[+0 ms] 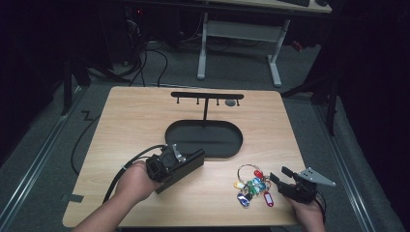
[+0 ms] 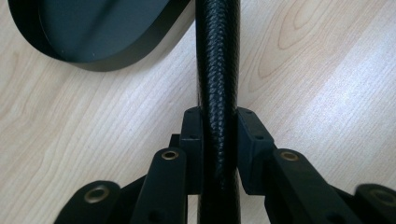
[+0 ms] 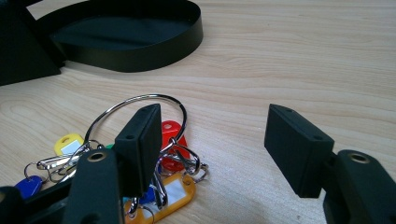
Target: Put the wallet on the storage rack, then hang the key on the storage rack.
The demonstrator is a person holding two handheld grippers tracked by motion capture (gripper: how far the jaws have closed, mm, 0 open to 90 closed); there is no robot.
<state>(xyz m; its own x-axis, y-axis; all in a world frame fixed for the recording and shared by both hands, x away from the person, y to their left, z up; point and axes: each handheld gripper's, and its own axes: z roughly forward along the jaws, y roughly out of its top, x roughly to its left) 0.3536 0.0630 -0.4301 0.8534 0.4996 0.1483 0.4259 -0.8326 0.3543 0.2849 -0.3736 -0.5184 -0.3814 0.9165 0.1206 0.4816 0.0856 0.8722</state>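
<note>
The black oval tray holds the hook stand's post.

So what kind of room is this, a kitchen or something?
Not a kitchen; probably a lab or workshop. A light wooden table stands on grey carpet, bundles of black cables lie on the floor behind it, and a white-legged desk stands further back in the dark.

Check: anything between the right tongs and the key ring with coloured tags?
Nothing visible. The right tongs stand open right at the silver key ring with coloured plastic tags, one jaw already in front of the ring, bare light wooden table between the jaws.
</note>
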